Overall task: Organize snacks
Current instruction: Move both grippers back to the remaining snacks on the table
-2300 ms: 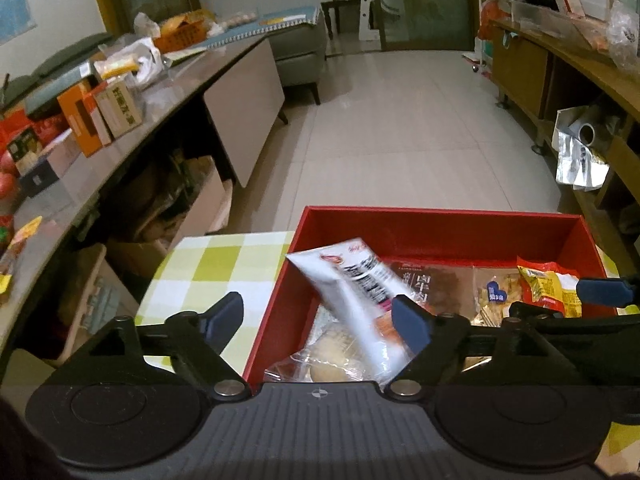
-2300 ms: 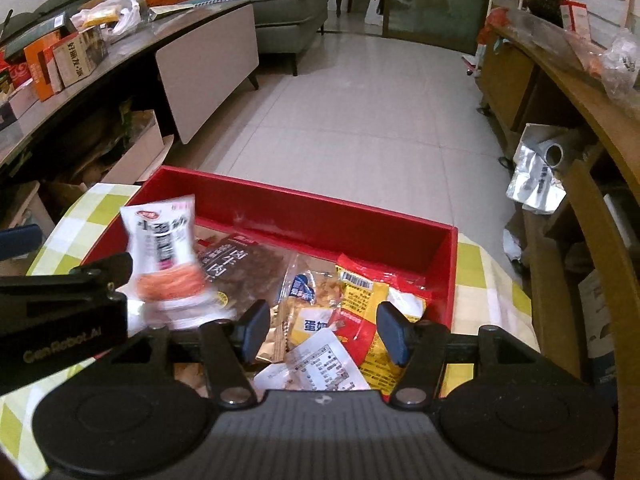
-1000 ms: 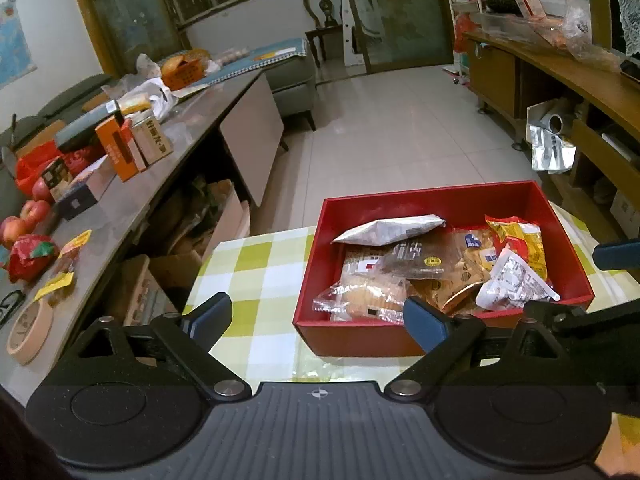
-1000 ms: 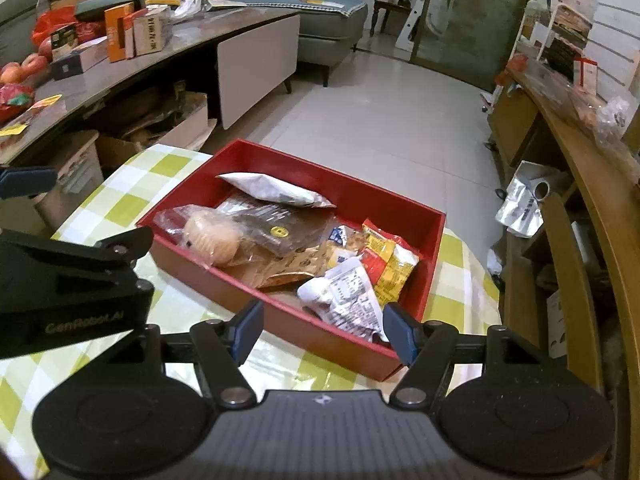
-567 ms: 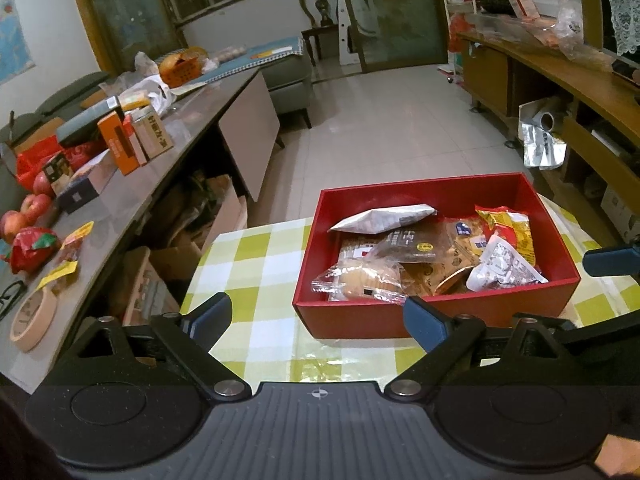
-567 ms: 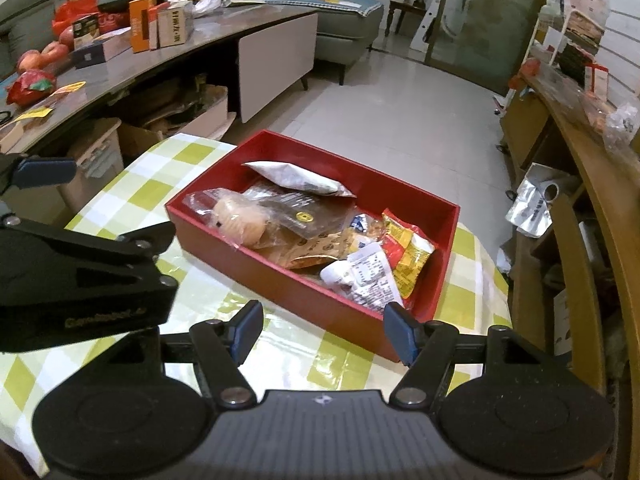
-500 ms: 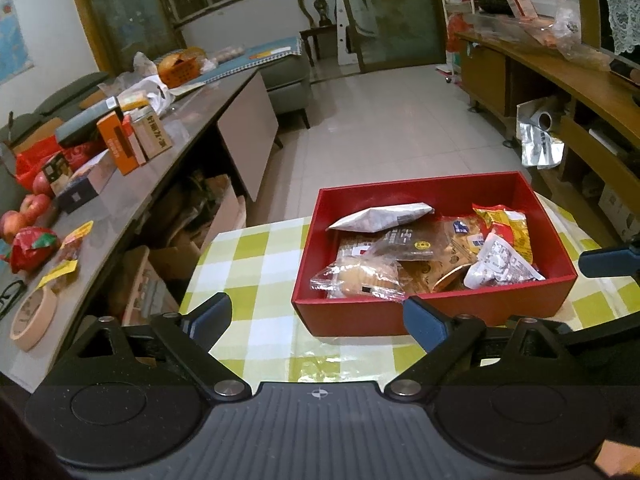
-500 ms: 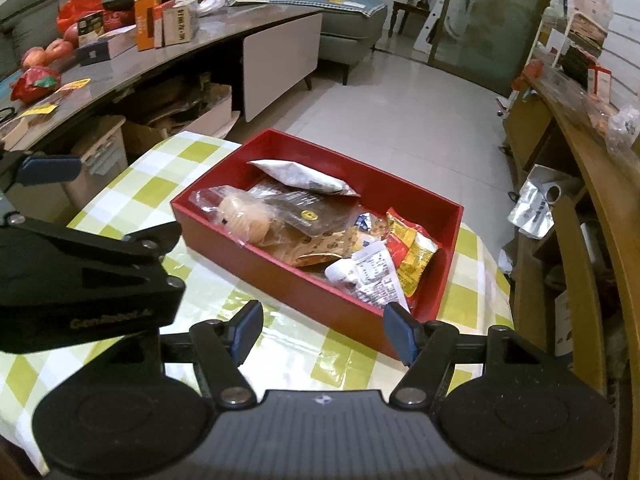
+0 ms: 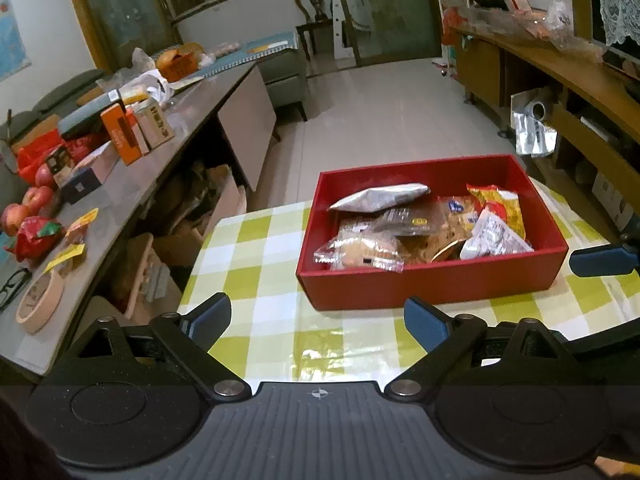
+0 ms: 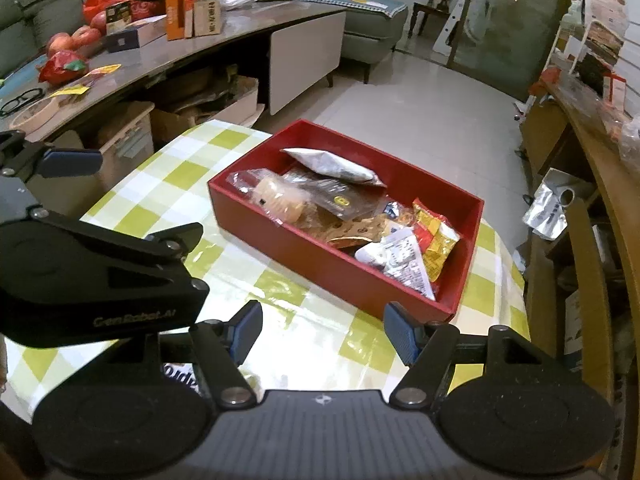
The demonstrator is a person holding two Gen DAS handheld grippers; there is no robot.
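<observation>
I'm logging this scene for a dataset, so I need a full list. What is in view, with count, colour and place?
red box: one, red, on the checked cloth, open top.
checked tablecloth: one, yellow-green and white, covering the table.
silver packet: one, silver-grey, on top of the pile at the box's far side.
clear-wrapped pastry: one, pale brown, near-left corner of the box.
dark brown packet: one, middle of the box.
yellow-red packet: one, right end of the box.
white printed packet: one, near-right corner of the box.
side counter: one, grey, left, cluttered.
apples: several, red, on the counter.
orange carton: one, on the counter.
left gripper: fingers open, empty.
right gripper: fingers open, empty.
</observation>
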